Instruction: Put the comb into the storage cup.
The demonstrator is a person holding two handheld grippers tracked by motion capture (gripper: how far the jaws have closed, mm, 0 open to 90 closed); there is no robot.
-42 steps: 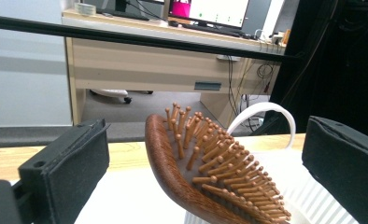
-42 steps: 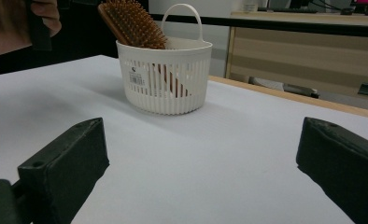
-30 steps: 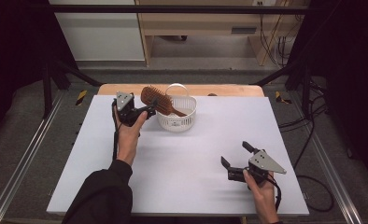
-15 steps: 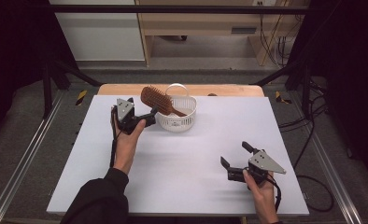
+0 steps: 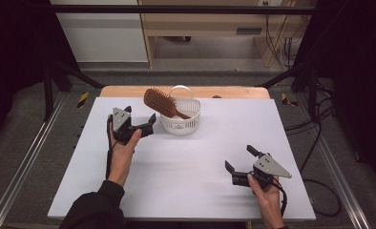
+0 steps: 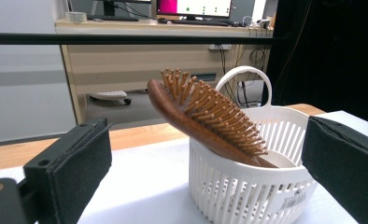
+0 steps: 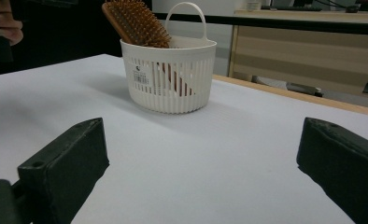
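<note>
A white slotted basket with a hoop handle stands at the back middle of the white table. A brown wooden hairbrush leans in it, handle down, bristled head sticking out over the left rim. My left gripper is open just left of the basket, jaws pointing at it, apart from the brush. In the left gripper view the hairbrush and basket sit between the wide jaws, farther off. My right gripper is open near the front right, holding nothing; its view faces the basket and hairbrush.
A wooden strip edges the table's far side. Beyond it are a floor, a wooden cabinet and cables. Black frame rails run along both sides. White tabletop lies open between the two grippers.
My left gripper has drawn back from the brush head, toward the person and slightly left. The brush stays leaning in the basket. The right gripper has not moved.
</note>
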